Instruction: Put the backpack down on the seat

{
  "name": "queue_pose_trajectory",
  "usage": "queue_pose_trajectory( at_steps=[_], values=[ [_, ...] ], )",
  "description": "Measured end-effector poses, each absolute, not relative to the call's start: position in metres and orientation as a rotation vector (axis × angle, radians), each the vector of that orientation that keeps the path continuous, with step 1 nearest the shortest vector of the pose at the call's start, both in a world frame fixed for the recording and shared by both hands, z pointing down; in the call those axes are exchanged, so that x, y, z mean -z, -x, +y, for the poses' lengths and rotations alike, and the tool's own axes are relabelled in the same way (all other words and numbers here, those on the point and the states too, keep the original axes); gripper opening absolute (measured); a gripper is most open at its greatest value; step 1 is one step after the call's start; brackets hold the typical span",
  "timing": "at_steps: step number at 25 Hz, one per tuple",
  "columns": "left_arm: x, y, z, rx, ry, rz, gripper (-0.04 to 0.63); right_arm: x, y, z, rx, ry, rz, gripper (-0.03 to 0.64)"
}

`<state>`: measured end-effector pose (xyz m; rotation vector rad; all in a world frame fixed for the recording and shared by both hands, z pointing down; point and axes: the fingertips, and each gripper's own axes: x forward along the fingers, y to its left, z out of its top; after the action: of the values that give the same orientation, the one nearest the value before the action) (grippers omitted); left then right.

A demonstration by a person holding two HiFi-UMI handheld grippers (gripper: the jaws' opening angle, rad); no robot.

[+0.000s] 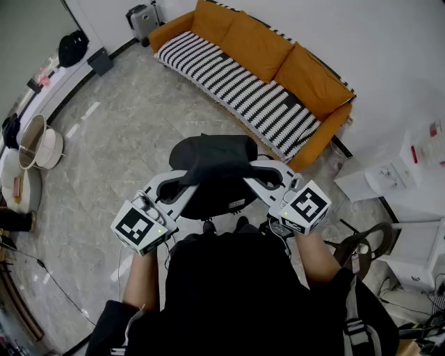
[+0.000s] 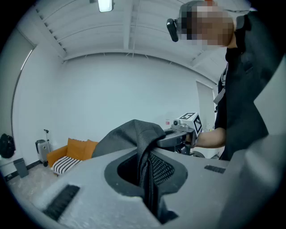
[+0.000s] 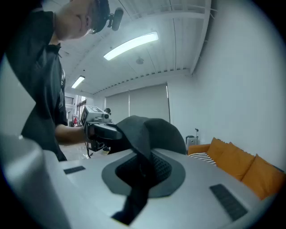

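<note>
I hold a black backpack (image 1: 212,174) in the air in front of me, above the grey floor. My left gripper (image 1: 182,183) is shut on one of its mesh straps (image 2: 146,165), which runs down through the jaws. My right gripper (image 1: 270,178) is shut on the other strap (image 3: 142,172). The two grippers face each other across the bag: the right gripper (image 2: 178,136) shows in the left gripper view and the left gripper (image 3: 100,127) in the right gripper view. The seat is an orange sofa (image 1: 240,87) with a black-and-white striped cover, a few steps ahead, apart from the bag.
A small suitcase (image 1: 142,21) stands by the sofa's far end. White cabinets (image 1: 393,184) and a dark chair (image 1: 361,245) are at the right. Round white tubs (image 1: 38,142) and a counter with a black bag (image 1: 71,47) line the left wall.
</note>
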<state>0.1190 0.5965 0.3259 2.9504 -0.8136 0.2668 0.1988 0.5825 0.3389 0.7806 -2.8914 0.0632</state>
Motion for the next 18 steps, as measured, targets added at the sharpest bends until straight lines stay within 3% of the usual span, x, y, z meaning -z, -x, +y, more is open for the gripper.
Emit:
queue_pose_trajectory(
  at_steps=[8, 18],
  values=[
    [-0.318, -0.062, 0.604, -0.258, -2.983, -0.831, 0.029, -0.334, -0.141, 0.593, -0.016, -0.797, -2.893, 0.034],
    [-0.326, -0.057, 0.602, -0.203, -2.982, -0.755, 0.029, -0.341, -0.137, 0.591, -0.071, -0.846, -2.871, 0.034]
  ],
)
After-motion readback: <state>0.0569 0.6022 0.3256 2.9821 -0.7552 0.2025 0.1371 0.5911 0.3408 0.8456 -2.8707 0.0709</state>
